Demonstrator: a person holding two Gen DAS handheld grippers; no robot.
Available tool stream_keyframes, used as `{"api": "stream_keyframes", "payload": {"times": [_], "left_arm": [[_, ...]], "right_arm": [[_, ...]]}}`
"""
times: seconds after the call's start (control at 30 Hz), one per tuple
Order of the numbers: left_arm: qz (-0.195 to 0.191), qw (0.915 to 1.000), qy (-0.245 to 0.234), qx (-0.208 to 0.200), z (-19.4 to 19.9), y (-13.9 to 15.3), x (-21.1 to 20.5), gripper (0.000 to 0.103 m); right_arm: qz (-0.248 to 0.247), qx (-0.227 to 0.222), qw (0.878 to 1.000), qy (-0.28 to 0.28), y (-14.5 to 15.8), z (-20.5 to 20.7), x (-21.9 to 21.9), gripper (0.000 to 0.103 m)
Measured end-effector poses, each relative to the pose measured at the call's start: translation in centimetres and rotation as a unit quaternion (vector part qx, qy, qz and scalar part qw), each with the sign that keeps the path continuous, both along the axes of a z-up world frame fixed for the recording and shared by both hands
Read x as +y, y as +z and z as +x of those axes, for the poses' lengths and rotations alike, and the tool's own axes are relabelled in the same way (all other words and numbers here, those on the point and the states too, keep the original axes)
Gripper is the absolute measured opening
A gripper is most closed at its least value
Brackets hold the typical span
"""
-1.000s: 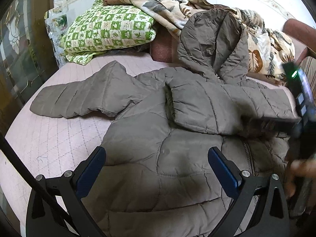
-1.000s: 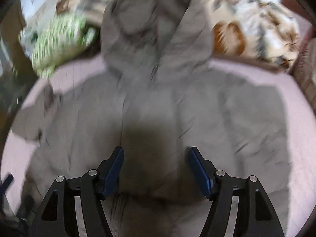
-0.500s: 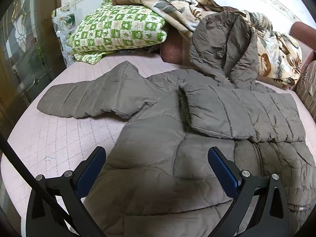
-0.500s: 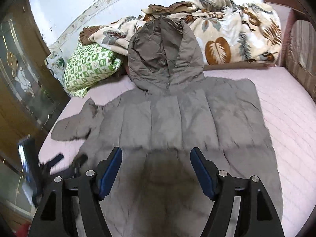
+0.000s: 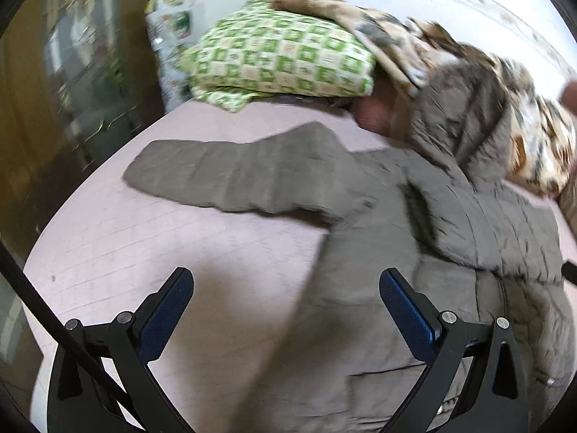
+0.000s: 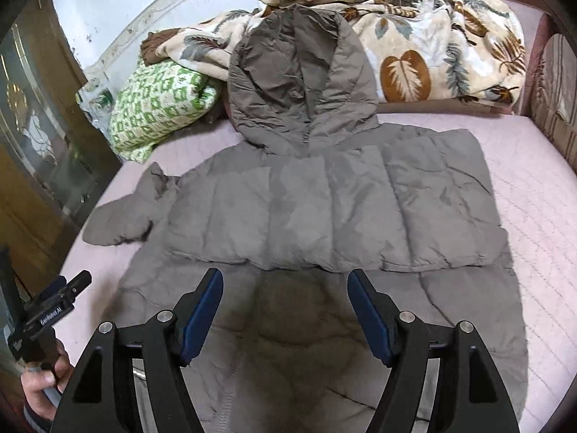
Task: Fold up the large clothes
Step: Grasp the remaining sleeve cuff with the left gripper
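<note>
Grey-brown quilted puffer jacket with a hood [image 6: 317, 213] lies spread on the bed with the pale pink quilted cover [image 6: 533, 202], its long axis running from the hem, nearest the right wrist camera, up to the hood [image 6: 299, 83], which points toward the head of the bed and leans up against the piled bedding there. One sleeve [image 6: 324, 213] is folded across the chest, lying crosswise to the body and covering it from side to side. The other sleeve [image 5: 230, 176] is stretched flat and straight out to the side on the cover, its cuff pointing toward the dark wooden cabinet with glass panels [image 6: 32, 151] beside the bed.

At the head of the bed sit a green-and-cream checked pillow [image 6: 158, 104] and a cream fleece blanket printed with brown leaves [image 6: 432, 39]; the hood rests between them, overlapping the blanket.

Right tool [image 6: 285, 314] hovers over the lower part of the jacket with its blue-padded fingers [image 6: 202, 314] spread apart and nothing between them. Left tool [image 5: 286, 314] is also spread wide and holds nothing; in its blurred view it hangs over the edge of the jacket body and the bare cover beside it, below the outstretched sleeve. From the right wrist view that left tool shows at the lower left, gripped in the person's left hand [image 6: 43, 389].
</note>
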State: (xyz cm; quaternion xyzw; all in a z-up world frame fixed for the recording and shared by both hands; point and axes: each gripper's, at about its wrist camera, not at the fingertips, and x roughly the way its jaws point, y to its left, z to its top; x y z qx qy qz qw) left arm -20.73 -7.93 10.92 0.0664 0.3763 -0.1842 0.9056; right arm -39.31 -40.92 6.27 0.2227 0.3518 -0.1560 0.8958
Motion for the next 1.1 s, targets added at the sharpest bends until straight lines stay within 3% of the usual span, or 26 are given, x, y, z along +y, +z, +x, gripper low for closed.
{"api": "stream_keyframes", "payload": {"times": [0.2, 0.37, 0.5, 0.6, 0.77, 0.8, 1.0, 1.1], "left_arm": [[-0.020, 0.9979, 0.057, 0.023, 4.3, 1.1, 6.9, 0.103], [-0.085, 0.9871, 0.109, 0.081, 9.6, 0.4, 11.9, 0.103], [-0.157, 0.9646, 0.169, 0.128, 14.3, -1.5, 16.0, 0.102], [-0.211, 0.9428, 0.205, 0.157, 17.5, -3.3, 18.0, 0.085], [-0.270, 0.9193, 0.208, 0.197, 22.1, -6.4, 18.3, 0.070], [-0.271, 0.9176, 0.213, 0.198, 22.7, -6.7, 18.1, 0.064], [-0.293, 0.9043, 0.253, 0.180, 26.1, -9.3, 18.4, 0.059], [-0.305, 0.9035, 0.253, 0.163, 27.5, -9.5, 18.4, 0.059]], "right_arm": [[-0.023, -0.007, 0.999, 0.020, 0.8, 0.4, 1.6, 0.076], [-0.023, -0.004, 0.999, 0.024, 0.6, 0.6, 1.8, 0.076], [-0.025, -0.001, 0.999, 0.025, 0.4, 0.9, 1.9, 0.076], [-0.026, 0.004, 0.999, 0.026, 0.1, 1.1, 1.7, 0.076], [-0.018, 0.015, 0.999, 0.031, -0.9, 1.8, 1.6, 0.076], [-0.017, 0.017, 0.999, 0.032, -1.1, 1.9, 1.6, 0.076], [-0.023, 0.031, 0.999, 0.037, -2.0, 2.6, 1.7, 0.076], [-0.025, 0.034, 0.998, 0.036, -2.2, 2.6, 1.5, 0.076]]}}
